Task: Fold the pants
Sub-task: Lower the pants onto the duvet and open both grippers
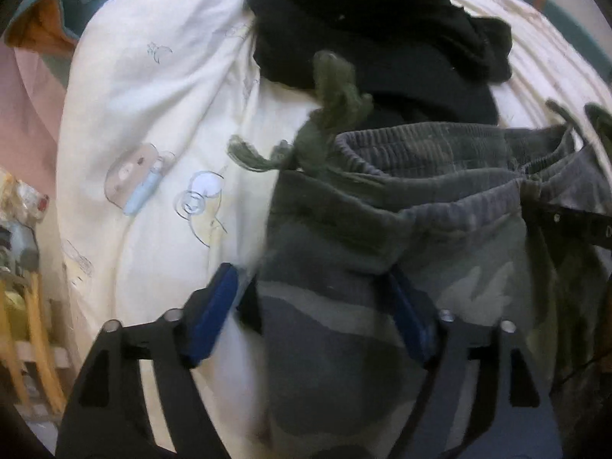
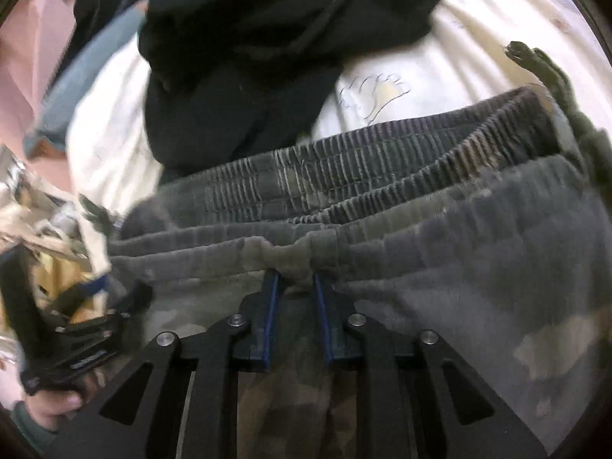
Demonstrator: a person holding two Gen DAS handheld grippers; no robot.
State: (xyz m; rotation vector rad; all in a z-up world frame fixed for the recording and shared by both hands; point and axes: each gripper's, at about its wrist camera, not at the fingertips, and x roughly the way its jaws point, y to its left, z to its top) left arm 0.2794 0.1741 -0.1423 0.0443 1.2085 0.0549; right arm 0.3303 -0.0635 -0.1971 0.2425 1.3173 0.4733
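Observation:
The camouflage pants point(image 1: 382, 252) hang above a white bedspread, waistband up, with a green drawstring point(image 1: 325, 114) swinging loose. My left gripper point(image 1: 310, 306) is open, its blue pads point(image 1: 214, 313) wide apart, with the pants' left edge lying between them. My right gripper point(image 2: 296, 283) is shut on the ribbed waistband point(image 2: 344, 176) of the pants point(image 2: 497, 267), pinching a bunched fold. The other gripper and the hand holding it show at the left of the right wrist view point(image 2: 65, 344).
A pile of black clothing point(image 1: 375, 38) lies on the white printed bedspread point(image 1: 153, 114) beyond the pants; it also shows in the right wrist view point(image 2: 248, 57). A wooden chair frame point(image 1: 34, 325) stands at the left.

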